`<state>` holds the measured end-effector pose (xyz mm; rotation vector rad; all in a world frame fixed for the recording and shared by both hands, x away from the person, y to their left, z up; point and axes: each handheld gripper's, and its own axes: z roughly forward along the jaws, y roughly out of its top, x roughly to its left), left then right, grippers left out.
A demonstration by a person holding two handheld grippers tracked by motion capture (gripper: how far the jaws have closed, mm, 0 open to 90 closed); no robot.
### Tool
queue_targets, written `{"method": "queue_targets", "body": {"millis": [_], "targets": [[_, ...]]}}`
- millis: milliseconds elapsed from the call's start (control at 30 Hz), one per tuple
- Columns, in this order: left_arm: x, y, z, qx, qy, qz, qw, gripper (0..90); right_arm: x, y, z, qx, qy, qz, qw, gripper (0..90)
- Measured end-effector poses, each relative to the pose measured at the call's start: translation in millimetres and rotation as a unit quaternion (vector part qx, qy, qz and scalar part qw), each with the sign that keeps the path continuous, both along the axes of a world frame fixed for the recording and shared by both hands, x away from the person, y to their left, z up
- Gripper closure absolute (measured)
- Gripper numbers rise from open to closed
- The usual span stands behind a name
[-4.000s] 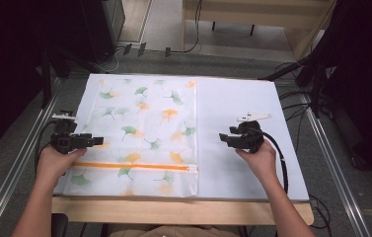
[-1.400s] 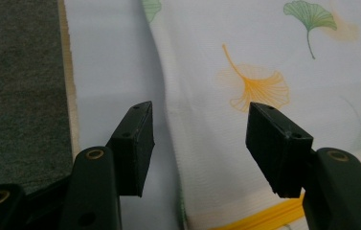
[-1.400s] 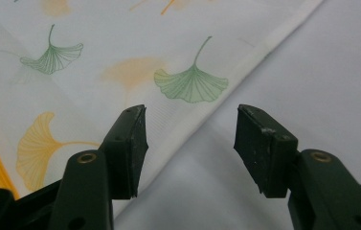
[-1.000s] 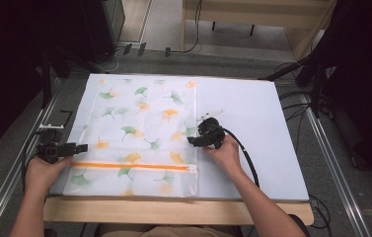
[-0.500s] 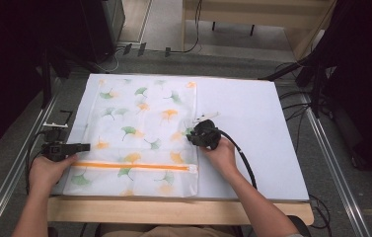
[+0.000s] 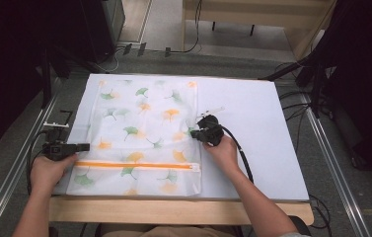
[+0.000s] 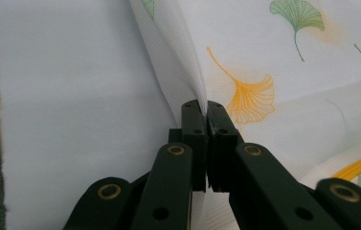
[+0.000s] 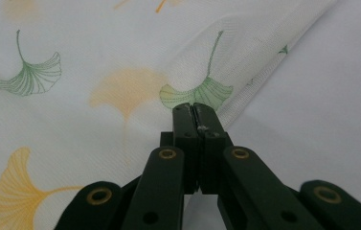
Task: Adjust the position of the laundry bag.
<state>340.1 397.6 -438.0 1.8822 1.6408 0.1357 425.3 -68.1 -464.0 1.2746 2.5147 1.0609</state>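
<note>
High view, we see our left gripper (image 6: 81, 146) pinching the mesh bag (image 6: 144, 133) near the surface's (image 6: 272, 148) left edge, right gripper (image 6: 196, 133) pressed together at the bag's right side.

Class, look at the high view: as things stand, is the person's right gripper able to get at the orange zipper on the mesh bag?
Probably yes. The orange zipper lies bare on the mesh bag, close to the right gripper, with nothing between them. But its jaws look shut at the bag's edge, so it would have to release first.
</note>
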Motion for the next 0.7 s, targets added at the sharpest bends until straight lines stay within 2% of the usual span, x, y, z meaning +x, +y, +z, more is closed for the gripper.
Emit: {"method": "queue_targets", "body": {"millis": [200,433,700], "targets": [[4.6,-9.7,1.1,0.006,-0.001,-0.013,0.9999,88.9,0.9,-12.4,1.2,0.003,0.011,-0.013,0.9999,90.0],[14.7,-27.5,2.5,0.009,0.002,-0.043,0.999,89.0,-0.9,-28.9,1.2,0.002,0.012,-0.028,0.9995,90.0],[20.1,-41.8,2.9,0.009,0.002,-0.058,0.9983,89.0,-1.3,-43.9,1.5,0.002,0.013,-0.043,0.999,90.0]]}}
